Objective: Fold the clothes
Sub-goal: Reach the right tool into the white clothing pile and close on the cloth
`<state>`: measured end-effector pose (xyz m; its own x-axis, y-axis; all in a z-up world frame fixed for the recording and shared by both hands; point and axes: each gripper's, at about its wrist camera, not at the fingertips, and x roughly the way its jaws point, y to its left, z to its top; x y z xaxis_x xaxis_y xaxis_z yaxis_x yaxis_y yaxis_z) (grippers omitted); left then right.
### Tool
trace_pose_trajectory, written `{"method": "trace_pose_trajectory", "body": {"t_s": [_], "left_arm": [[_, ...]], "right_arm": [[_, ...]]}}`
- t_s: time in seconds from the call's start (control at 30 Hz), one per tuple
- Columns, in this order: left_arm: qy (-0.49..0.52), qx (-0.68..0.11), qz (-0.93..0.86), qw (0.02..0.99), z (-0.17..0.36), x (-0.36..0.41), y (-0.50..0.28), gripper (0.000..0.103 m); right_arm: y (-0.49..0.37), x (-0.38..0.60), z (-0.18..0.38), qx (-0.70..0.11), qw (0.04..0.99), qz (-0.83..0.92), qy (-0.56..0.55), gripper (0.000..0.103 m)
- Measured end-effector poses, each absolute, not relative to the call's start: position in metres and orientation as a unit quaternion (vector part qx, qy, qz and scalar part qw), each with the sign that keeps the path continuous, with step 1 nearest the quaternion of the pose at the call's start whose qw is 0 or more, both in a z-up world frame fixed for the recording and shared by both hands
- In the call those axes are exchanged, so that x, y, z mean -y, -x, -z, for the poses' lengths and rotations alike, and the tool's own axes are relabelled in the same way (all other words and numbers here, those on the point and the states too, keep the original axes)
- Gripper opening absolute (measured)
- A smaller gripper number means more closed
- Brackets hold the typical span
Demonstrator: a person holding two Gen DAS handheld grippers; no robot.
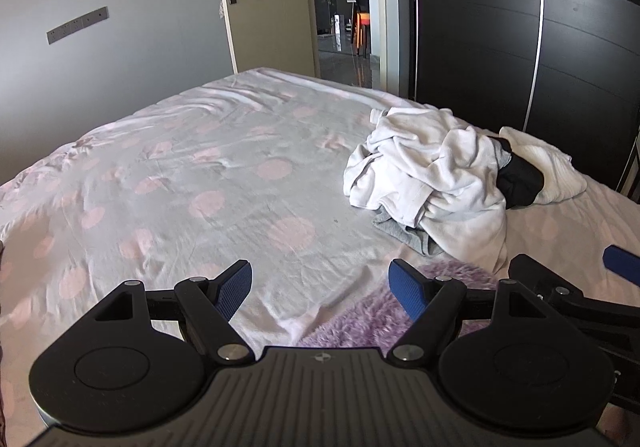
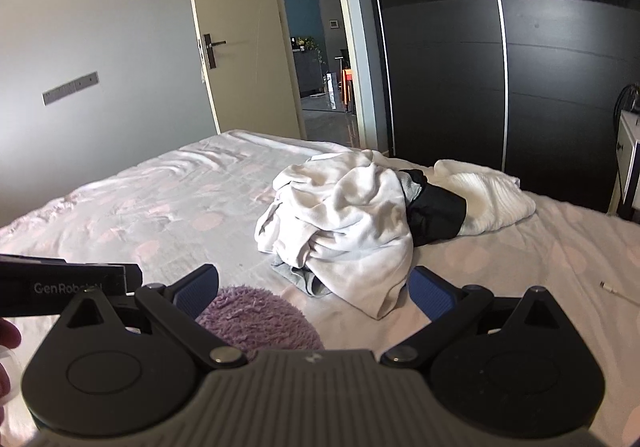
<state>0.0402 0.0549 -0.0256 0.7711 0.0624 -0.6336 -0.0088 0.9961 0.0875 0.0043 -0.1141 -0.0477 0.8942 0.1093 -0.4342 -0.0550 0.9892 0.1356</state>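
**Both grippers wait wide open before the unfolded heap**

The left gripper (image 1: 320, 293) and right gripper (image 2: 314, 289) hover spread apart, holding nothing, above the bed (image 1: 180, 175). The clothes pile (image 2: 344, 219) lies crumpled ahead towards the wardrobe side, beyond a purple fluffy item (image 2: 256, 321), leaving bare sheet for folding.
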Motion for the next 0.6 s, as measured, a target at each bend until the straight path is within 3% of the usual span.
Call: {"method": "trace_pose_trajectory", "body": {"t_s": [0.47, 0.6], "left_arm": [[-0.013, -0.376, 0.011, 0.926, 0.04, -0.092, -0.123, 0.075], [-0.003, -0.392, 0.013, 0.92, 0.053, -0.104, -0.149, 0.075]], "right_arm": [[-0.092, 0.082, 0.035, -0.229, 0.97, -0.075, 0.027, 0.102], [-0.134, 0.079, 0.042, -0.239, 0.964, -0.085, 0.074, 0.097]]}}
